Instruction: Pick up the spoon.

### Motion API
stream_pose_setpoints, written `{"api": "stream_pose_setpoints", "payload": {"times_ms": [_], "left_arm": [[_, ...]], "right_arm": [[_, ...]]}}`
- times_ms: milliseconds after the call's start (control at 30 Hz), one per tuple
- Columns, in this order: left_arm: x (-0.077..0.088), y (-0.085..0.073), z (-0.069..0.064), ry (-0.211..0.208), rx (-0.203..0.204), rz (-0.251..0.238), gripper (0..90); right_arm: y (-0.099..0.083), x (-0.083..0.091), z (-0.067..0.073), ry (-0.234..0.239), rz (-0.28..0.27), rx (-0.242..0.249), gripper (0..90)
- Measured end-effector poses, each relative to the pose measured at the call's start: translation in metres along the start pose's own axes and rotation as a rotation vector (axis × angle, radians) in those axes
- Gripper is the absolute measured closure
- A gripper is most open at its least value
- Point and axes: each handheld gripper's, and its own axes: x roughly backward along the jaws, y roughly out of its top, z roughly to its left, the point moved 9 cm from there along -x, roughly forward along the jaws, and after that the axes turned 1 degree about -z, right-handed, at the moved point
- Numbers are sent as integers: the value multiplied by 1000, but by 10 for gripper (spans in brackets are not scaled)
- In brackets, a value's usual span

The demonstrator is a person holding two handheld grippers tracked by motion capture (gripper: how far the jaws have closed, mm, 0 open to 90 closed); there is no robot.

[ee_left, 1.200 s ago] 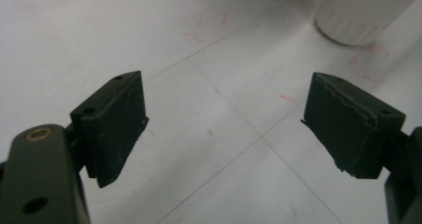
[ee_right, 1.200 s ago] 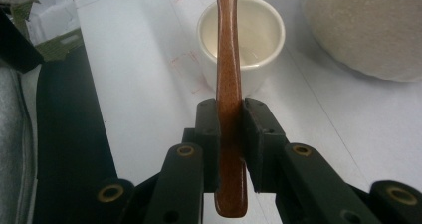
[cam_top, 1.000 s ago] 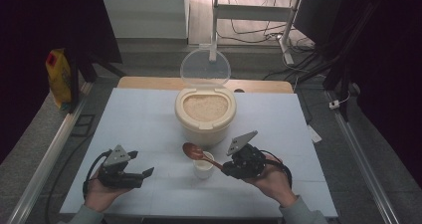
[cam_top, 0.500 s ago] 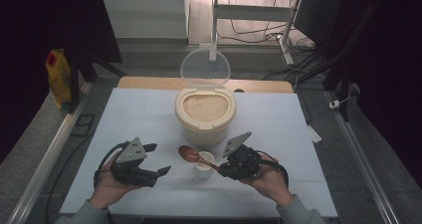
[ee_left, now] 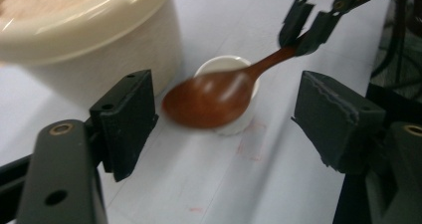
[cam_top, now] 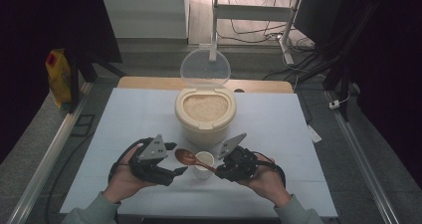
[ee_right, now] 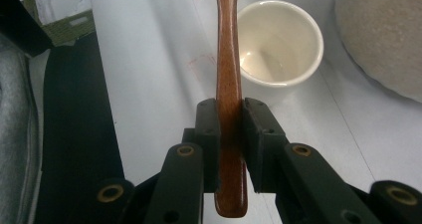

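My right gripper point(cam_top: 222, 170) point(ee_right: 230, 134) is shut on the handle of a brown wooden spoon point(cam_top: 186, 158) point(ee_right: 229, 74). The spoon's bowl point(ee_left: 209, 100) hangs level over a small white cup point(cam_top: 204, 163) point(ee_left: 225, 64) point(ee_right: 278, 40), which looks empty. My left gripper point(cam_top: 175, 159) point(ee_left: 231, 122) stands open just left of the spoon bowl; its jaws have just been closing a little and touch nothing, the bowl lying ahead between them. Behind stands a cream rice container point(cam_top: 204, 112) point(ee_left: 89, 40), its clear lid point(cam_top: 205, 67) raised. The right gripper point(ee_left: 308, 27) also appears in the left gripper view.
The white table top point(cam_top: 124, 119) has bare room to the left and right of the container. A yellow box point(cam_top: 58, 77) stands off the table's left side. A small white tag point(cam_top: 314, 133) lies at the right edge. Metal rails point(cam_top: 358, 154) run along both sides.
My left hand has risen and moved right, from the table's front left up to the spoon bowl. The right hand and the spoon have barely shifted.
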Motion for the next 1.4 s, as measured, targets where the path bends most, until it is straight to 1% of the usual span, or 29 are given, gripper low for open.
{"api": "stream_pose_setpoints", "payload": {"times_ms": [67, 133, 200, 400, 500, 567, 600, 633, 667, 767, 867, 967, 1000, 1133, 1200, 1233, 1267, 1300, 1333, 1400], "left_arm": [[-5, 5, -5, -21, -22, 20, 260], [-11, 7, -8, -33, -48, 48, 275], [-17, 8, -11, -42, -64, 70, 284], [-29, 10, -17, -71, -102, 124, 337], [-34, 10, -20, -85, -117, 149, 362], [-36, 9, -21, -99, -120, 168, 383], [-38, 8, -22, -107, -120, 178, 392], [-39, 7, -23, -114, -122, 190, 400], [-40, 6, -23, -121, -121, 200, 410], [-43, 2, -25, -147, -131, 230, 443], [-46, -1, -28, -171, -133, 258, 476], [-49, -3, -28, -185, -136, 273, 507], [-50, -4, -28, -189, -136, 277, 530], [-53, -6, -30, -195, -144, 298, 546], [-55, -8, -30, -193, -152, 311, 569], [-57, -9, -31, -191, -161, 326, 580], [-57, -9, -31, -191, -161, 326, 592], [-58, -10, -32, -186, -163, 330, 611], [-61, -12, -32, -169, -169, 334, 634], [-62, -12, -33, -166, -162, 332, 669]], "right_arm": [[0, -1, 1, 3, 8, 4, 777], [1, -2, 3, 7, 12, 9, 777], [1, -2, 3, 10, 13, 12, 778], [2, -3, 6, 16, 16, 25, 778], [4, -4, 7, 12, 24, 49, 778], [5, -4, 9, 11, 30, 64, 778], [5, -5, 10, 14, 31, 64, 778], [6, -5, 11, 15, 29, 77, 777], [7, -6, 12, 19, 29, 77, 777], [7, -7, 13, 14, 33, 98, 778], [7, -7, 14, 12, 42, 104, 778], [8, -9, 16, 19, 42, 121, 778], [8, -9, 17, 19, 45, 131, 778], [8, -10, 18, 16, 45, 144, 777], [9, -10, 19, 18, 45, 155, 777], [9, -10, 19, 16, 47, 164, 777], [9, -10, 19, 16, 47, 164, 777], [9, -10, 20, 17, 47, 168, 777], [9, -10, 20, 14, 46, 170, 777], [10, -10, 21, 11, 40, 176, 776]]}}
